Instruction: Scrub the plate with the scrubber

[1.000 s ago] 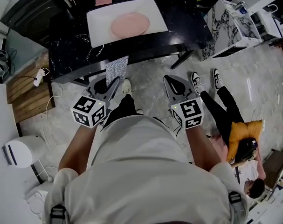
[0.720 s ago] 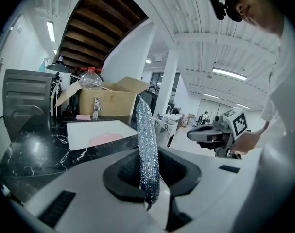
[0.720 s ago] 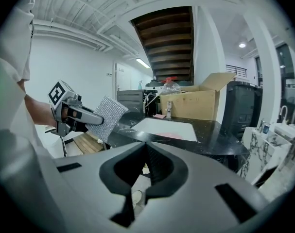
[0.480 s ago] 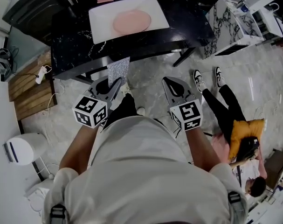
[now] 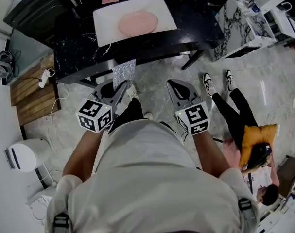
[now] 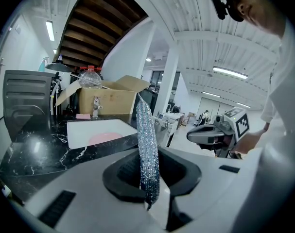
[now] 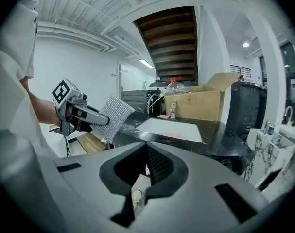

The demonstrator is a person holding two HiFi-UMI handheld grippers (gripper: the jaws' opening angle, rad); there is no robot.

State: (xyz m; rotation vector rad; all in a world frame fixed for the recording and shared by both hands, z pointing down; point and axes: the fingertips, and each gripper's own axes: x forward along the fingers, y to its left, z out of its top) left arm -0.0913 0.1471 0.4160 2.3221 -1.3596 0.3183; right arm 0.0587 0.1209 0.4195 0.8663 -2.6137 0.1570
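A pink plate (image 5: 138, 22) lies on a white tray (image 5: 104, 27) on the black table (image 5: 79, 50), well ahead of both grippers. My left gripper (image 5: 122, 86) is shut on a silvery mesh scrubber (image 5: 124, 73), which stands up on edge between its jaws (image 6: 146, 144). It is held over the floor, short of the table's front edge. My right gripper (image 5: 173, 85) hangs beside it, shut, with nothing in its jaws. The right gripper view shows the left gripper (image 7: 77, 113) with the scrubber (image 7: 113, 116), and the plate (image 7: 175, 136) beyond.
A cardboard box (image 6: 108, 100) and a plastic bottle (image 6: 90, 75) stand behind the tray. A marble-patterned block (image 5: 234, 25) sits to the table's right. A person (image 5: 244, 130) sits on the floor at right. A power strip (image 5: 45, 76) and cables lie at left.
My right gripper has edged slightly left and forward. The left gripper holds the scrubber in almost the same place.
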